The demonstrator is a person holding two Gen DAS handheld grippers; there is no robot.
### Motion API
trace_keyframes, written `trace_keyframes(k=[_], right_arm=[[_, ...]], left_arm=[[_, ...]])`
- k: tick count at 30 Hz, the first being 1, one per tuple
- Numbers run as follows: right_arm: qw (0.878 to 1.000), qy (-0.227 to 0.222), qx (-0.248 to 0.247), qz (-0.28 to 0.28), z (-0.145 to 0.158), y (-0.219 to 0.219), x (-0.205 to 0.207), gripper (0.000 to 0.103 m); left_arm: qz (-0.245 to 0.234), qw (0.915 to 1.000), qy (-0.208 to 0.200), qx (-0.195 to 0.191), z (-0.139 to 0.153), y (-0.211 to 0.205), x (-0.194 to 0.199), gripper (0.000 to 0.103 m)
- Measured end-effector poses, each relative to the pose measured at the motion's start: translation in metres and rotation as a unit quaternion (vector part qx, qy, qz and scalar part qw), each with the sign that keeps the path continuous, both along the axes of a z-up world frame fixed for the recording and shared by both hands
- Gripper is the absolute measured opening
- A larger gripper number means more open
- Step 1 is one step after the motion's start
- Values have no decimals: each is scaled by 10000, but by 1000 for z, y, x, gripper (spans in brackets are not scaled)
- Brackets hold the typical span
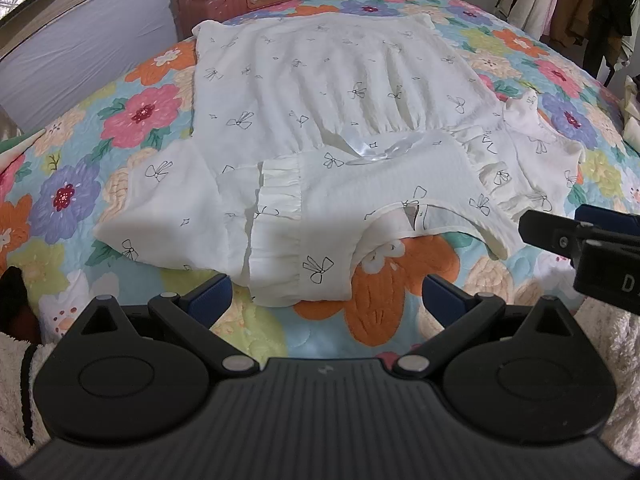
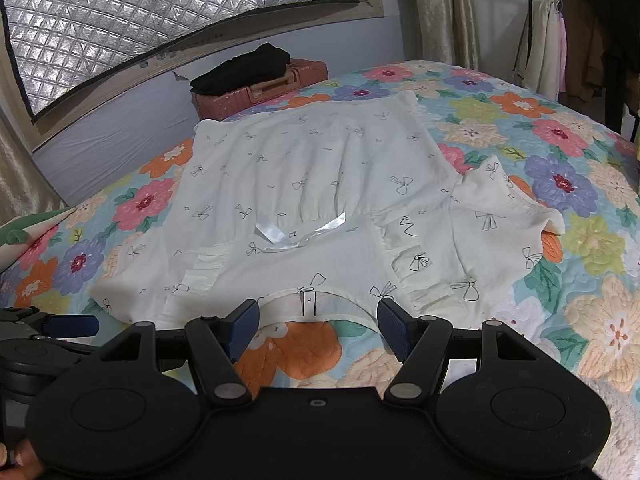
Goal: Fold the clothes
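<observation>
The white dress (image 2: 312, 184), printed with small bows, lies spread flat on the floral quilt (image 2: 560, 152); its hem points toward the pink suitcase (image 2: 260, 88) and its neckline (image 2: 316, 296) faces the grippers. Both short sleeves extend outward from the neckline, and a satin ribbon (image 2: 296, 232) rests on the waist seam just beyond it.

The left gripper (image 1: 324, 296) hovers near the shoulder ruffle on the left of the neckline, jaws set wide, nothing between them. The right gripper (image 2: 316, 328) hovers directly in front of the neckline, jaws likewise wide and empty. Neither appears to touch the fabric.

Step in hand, as judged: the garment is laid out and no fold is made; the grippers are positioned for the first grasp.

The next move calls for each gripper to descend onto a shoulder beside the neckline, close on the fabric alone without pinching the quilt, then lift both sides evenly. The thin cloth is likely to sag and drag the ribbon
</observation>
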State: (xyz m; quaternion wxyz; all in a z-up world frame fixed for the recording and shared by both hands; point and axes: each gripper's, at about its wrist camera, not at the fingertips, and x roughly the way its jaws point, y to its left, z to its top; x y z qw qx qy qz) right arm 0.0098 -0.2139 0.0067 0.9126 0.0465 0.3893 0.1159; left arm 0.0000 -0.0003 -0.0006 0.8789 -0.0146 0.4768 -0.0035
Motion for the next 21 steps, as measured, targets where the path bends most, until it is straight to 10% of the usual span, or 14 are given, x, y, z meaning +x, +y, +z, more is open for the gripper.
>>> trace_keyframes(k=[21], right_arm=[[9999,-65,15,158,-3,14,3,70]], left_arm=[[79,9999,42,-90,-3,10,3,103]])
